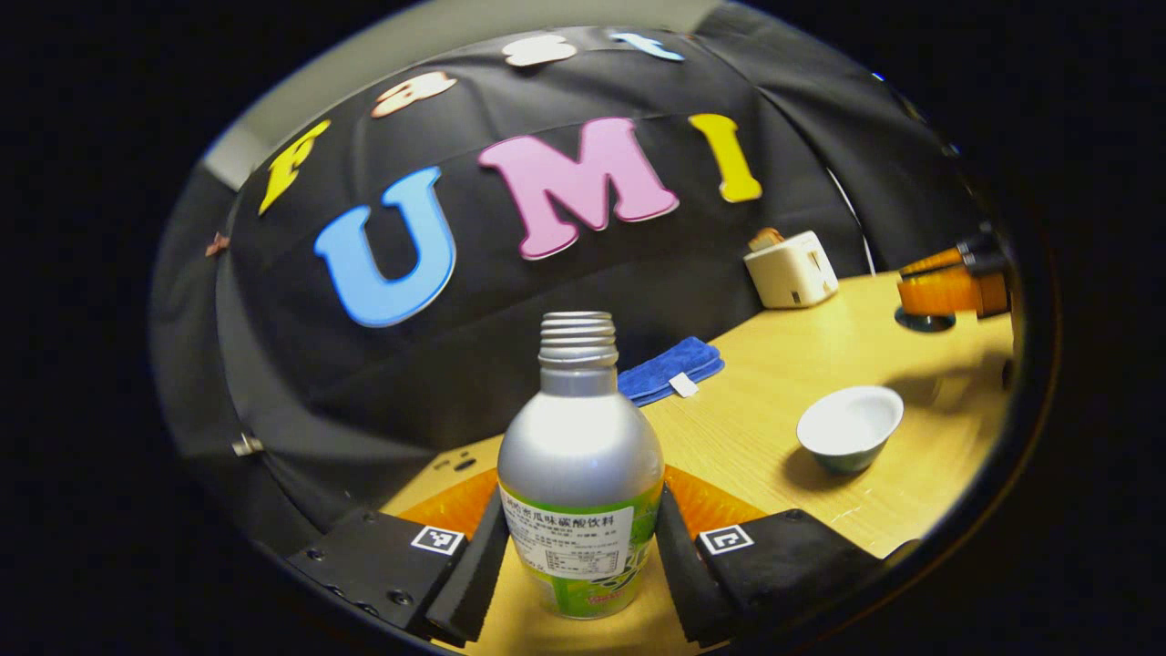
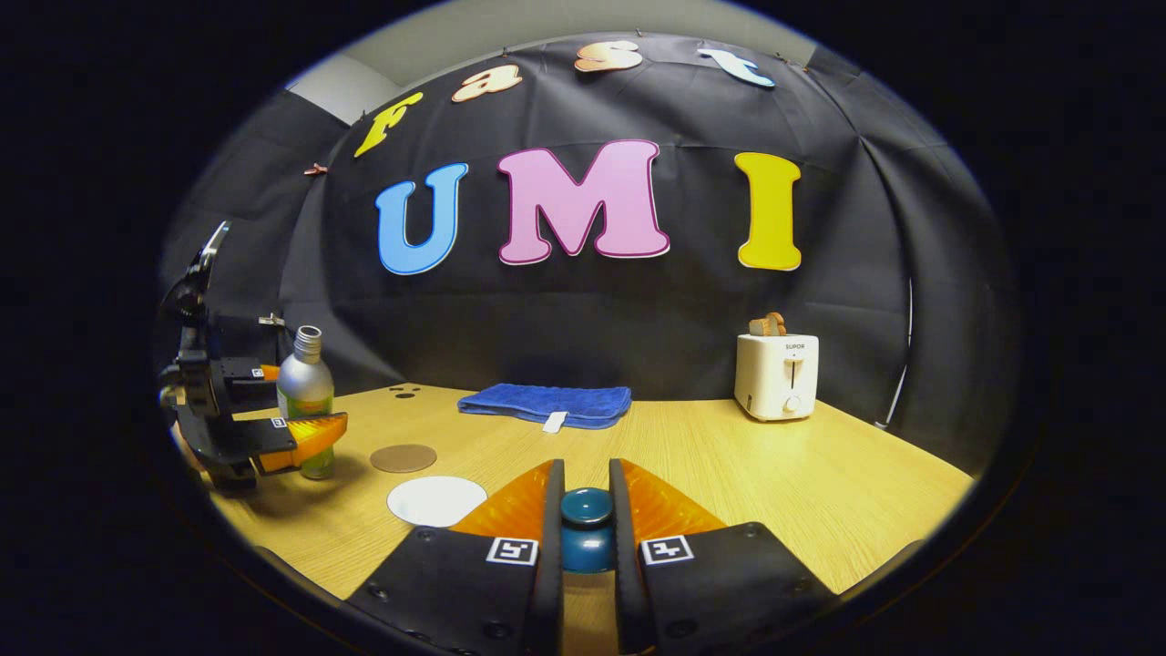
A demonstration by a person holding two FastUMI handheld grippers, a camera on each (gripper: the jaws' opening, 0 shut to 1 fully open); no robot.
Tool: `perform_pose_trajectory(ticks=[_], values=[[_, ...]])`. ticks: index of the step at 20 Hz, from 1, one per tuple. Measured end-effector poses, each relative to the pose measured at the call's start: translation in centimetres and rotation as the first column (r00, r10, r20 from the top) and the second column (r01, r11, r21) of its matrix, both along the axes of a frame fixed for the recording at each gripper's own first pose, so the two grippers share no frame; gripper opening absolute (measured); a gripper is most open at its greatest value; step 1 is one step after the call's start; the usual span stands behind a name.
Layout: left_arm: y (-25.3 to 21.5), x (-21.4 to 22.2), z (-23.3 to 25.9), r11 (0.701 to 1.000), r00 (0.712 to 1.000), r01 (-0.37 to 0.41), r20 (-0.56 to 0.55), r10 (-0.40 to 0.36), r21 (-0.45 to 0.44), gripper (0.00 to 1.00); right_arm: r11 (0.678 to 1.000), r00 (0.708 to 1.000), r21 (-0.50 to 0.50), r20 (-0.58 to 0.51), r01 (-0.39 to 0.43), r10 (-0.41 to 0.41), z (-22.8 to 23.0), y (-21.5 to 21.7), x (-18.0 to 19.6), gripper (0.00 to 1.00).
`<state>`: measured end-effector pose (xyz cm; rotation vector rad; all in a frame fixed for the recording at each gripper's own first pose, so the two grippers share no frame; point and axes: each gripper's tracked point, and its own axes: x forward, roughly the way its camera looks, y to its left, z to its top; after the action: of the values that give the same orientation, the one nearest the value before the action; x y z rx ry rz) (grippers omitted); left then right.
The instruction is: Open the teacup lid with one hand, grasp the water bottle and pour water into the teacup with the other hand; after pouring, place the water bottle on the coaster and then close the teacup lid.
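The left gripper reaches level, fingers clamped on the upright, uncapped water bottle standing on the bench. The right gripper clamps the teacup lid's knob; the open teacup sits nearby.

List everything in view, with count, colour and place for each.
water bottle: one, silver with a green label, uncapped, on the table's left side
teacup: one, white inside, open, on the table
teacup lid: one, teal, held off the cup
coaster: one, brown, beside the bottle
towel: one, blue, folded at the back
toaster: one, cream, back right, with brown toast in its slot
table: one, light wood
left tool: one, closed on the bottle
right tool: one, closed on the lid
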<state>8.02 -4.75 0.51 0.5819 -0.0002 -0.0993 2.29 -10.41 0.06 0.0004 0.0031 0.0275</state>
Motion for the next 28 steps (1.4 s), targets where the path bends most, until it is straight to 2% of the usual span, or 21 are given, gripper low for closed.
perform_pose_trajectory(ticks=[2, 5, 8, 12, 14, 16, 17, 21, 22, 25, 28], values=[[-0.9, 0.1, 0.4, 0.989, 1.000, 0.024, 0.016, -0.027, 0.143, 0.78, 1.000, 1.000, 0.000, 0.000, -0.006, 0.006, 0.0, -0.2, -0.1, 0.26], [-2.2, 0.7, 0.8, 0.948, 0.998, 0.046, 0.022, -0.056, 0.314, 0.78, 1.000, 1.000, 0.000, -0.001, -0.016, 0.016, -0.1, -0.3, -0.2, 0.27], [-1.9, 1.4, 0.6, 0.867, 0.999, 0.035, -0.004, -0.038, 0.497, 0.78, 1.000, 1.000, 0.001, 0.001, -0.018, 0.018, 0.0, -0.8, -0.5, 0.26], [-3.2, 1.2, 0.5, 0.774, 0.997, 0.062, -0.009, -0.073, 0.631, 0.78, 0.999, 0.999, 0.001, 0.000, -0.033, 0.033, -0.1, -0.7, -0.7, 0.27], [-4.3, 1.5, 0.9, 0.709, 0.995, 0.077, -0.006, -0.103, 0.701, 0.78, 0.999, 0.999, 0.002, -0.001, -0.045, 0.045, 0.0, -0.6, -0.7, 0.26], [-5.1, 1.8, 0.6, 0.628, 0.991, 0.095, -0.013, -0.133, 0.772, 0.78, 0.999, 0.999, 0.002, -0.001, -0.054, 0.054, -0.1, -0.6, -0.7, 0.27], [-5.5, 1.9, 0.5, 0.592, 0.990, 0.101, -0.021, -0.141, 0.800, 0.78, 0.998, 0.998, 0.002, -0.001, -0.055, 0.055, 0.0, -0.7, -0.7, 0.26], [-5.6, 2.0, -0.5, 0.481, 0.987, 0.126, -0.063, -0.145, 0.868, 0.78, 0.998, 0.998, 0.001, -0.001, -0.055, 0.055, 0.0, -1.2, -1.0, 0.26], [-5.5, 1.7, -0.4, 0.459, 0.988, 0.124, -0.064, -0.143, 0.880, 0.78, 0.999, 0.999, 0.001, -0.001, -0.054, 0.054, 0.0, -1.3, -1.2, 0.27], [-5.4, 1.5, -0.6, 0.419, 0.987, 0.139, -0.089, -0.136, 0.897, 0.78, 0.999, 0.999, 0.001, 0.000, -0.049, 0.049, 0.0, -1.8, -1.5, 0.26], [-5.6, 1.5, -0.9, 0.358, 0.984, 0.153, -0.107, -0.144, 0.921, 0.78, 0.999, 0.999, 0.001, 0.000, -0.045, 0.045, 0.0, -2.0, -1.6, 0.26]])
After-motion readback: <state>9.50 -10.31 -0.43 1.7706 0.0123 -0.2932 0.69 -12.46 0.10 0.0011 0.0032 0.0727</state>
